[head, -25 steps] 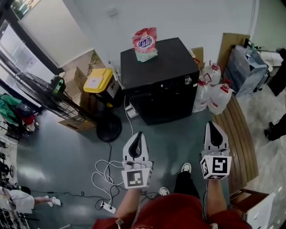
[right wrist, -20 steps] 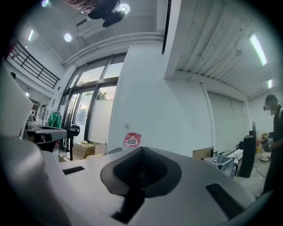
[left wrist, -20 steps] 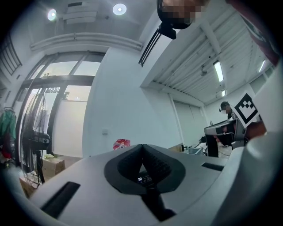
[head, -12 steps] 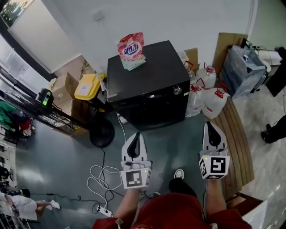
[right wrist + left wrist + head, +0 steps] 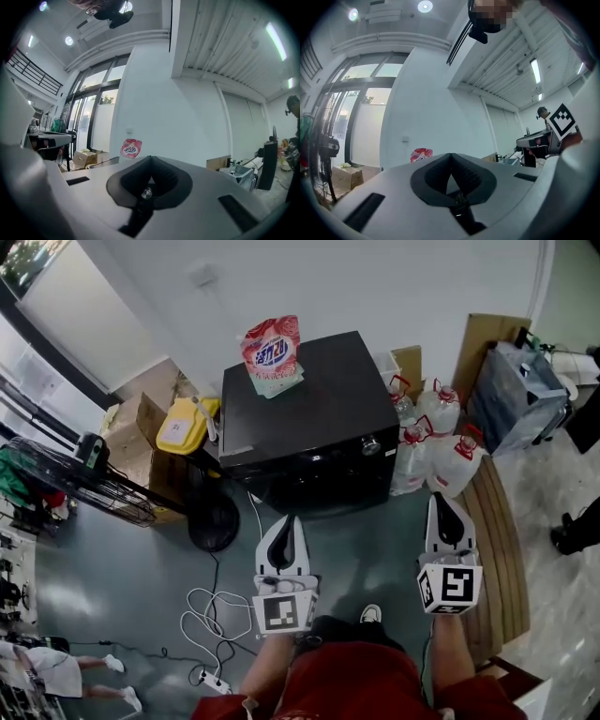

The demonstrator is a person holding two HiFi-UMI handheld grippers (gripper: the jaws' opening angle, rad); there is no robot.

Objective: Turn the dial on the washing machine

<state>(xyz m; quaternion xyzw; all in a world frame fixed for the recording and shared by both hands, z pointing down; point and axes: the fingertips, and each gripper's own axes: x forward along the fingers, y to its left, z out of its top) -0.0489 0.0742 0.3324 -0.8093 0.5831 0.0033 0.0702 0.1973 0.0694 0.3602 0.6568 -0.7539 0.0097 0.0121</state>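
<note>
A black washing machine stands against the white wall in the head view. Its small silver dial sits on the right of the front panel. My left gripper is shut and hangs in front of the machine, below its front face. Off to the right, my right gripper is shut too, below and right of the dial. Both hold nothing and touch nothing. In the left gripper view the jaws meet at the tips; in the right gripper view the jaws meet likewise. The dial shows in neither gripper view.
A pink detergent bag stands on the machine's top, back left. Several big water jugs crowd its right side, beside a wooden pallet. A yellow-lidded box, a floor fan and white cables lie to the left.
The head view has closed in on the washing machine, which now sits larger and more central. Both grippers stay shut in the same place in the view.
</note>
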